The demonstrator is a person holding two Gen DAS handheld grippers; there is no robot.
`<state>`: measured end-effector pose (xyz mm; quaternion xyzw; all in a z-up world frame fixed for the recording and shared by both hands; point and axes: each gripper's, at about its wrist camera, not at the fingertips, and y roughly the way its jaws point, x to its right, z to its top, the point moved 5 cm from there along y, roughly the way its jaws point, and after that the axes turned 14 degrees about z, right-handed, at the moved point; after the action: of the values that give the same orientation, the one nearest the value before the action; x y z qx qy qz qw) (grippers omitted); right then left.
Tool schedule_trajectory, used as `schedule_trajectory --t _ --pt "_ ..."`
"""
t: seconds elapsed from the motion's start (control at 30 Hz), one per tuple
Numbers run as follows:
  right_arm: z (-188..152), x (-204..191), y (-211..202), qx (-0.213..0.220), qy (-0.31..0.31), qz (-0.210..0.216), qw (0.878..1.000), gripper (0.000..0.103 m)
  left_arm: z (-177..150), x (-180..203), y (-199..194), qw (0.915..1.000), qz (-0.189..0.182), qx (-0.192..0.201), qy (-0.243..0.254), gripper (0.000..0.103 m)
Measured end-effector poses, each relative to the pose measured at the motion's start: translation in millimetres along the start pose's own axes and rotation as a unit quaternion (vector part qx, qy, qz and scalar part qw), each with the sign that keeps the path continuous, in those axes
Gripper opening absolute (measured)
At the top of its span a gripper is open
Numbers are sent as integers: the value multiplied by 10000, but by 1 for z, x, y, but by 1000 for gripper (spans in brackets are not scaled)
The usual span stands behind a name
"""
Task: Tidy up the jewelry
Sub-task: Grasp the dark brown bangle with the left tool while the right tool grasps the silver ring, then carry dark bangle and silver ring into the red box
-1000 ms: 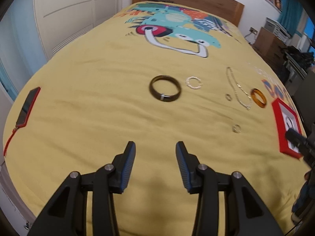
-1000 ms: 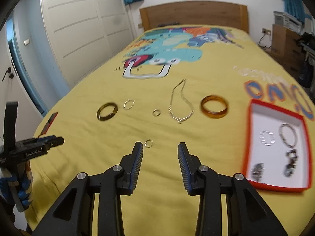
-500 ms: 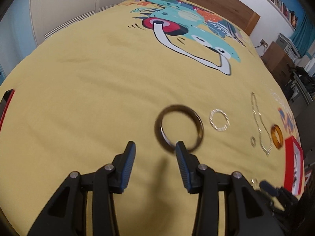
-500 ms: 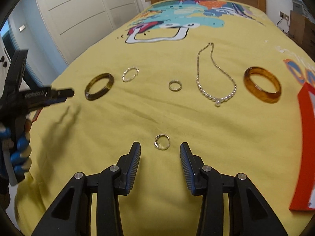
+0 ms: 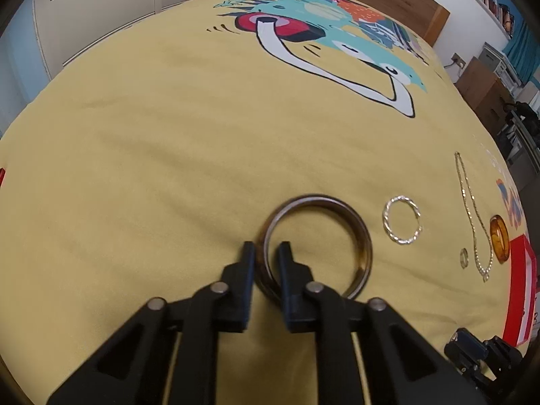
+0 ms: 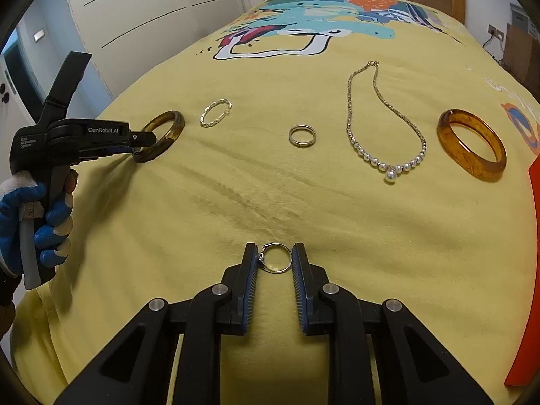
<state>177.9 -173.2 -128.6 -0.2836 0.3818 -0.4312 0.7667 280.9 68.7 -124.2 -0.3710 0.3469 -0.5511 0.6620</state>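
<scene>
Left gripper (image 5: pixel 266 253) down on the yellow bed cover (image 5: pixel 168 168), jaws just been closing, now clamped on the near rim of the dark brown bangle (image 5: pixel 362 249). One jaw outside the rim, the other inside the ring. Rest of the bangle flat on the cover, ahead and to the right of the jaws. Same grip seen from the right wrist camera, far off to the left, with a hand in a blue and white glove (image 6: pixel 44 216) around the handle.

Right gripper (image 6: pixel 275 256) low over the cover too, jaws just been closing. Small silver ring (image 6: pixel 276 258) right between the jaws, flat on the cover. Left side of the ring touching the left jaw, right side right up against the right jaw. Clamped on the ring, by the look of it.

Ahead of the right jaws, well apart: a plain silver ring (image 6: pixel 302 135). Ahead and left: a thin twisted silver hoop (image 6: pixel 216 113), just beside the dark bangle. Ahead and right: a pearl necklace (image 6: pixel 388 165), then an amber bangle (image 6: pixel 472 148) farther right. At the far right edge, a red box (image 6: pixel 530 270), mostly cut off.
</scene>
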Motion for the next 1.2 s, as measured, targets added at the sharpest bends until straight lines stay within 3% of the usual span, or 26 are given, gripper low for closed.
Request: schedule_trajectory --t 0.37,0.6,0.87,1.03,1.2 --pt "-5 -10 -61 416 -18 -28 9991 20 -25 9 -60 9996 -116 205 166 9" --pt "-19 -3 -124 863 134 -225 9959 20 -50 52 -110 9972 -395 366 528 9" --pt "-43 59 -200 1276 514 -767 9875 20 -67 162 -163 9848 -1088 564 1231 9" --pt "-53 122 -242 1383 739 -1236 9799 20 -79 251 -184 9699 -1535 624 1784 9" --pt "-45 184 -256 1320 837 -1489 9764 20 -93 337 -190 9536 -1791 633 2336 9"
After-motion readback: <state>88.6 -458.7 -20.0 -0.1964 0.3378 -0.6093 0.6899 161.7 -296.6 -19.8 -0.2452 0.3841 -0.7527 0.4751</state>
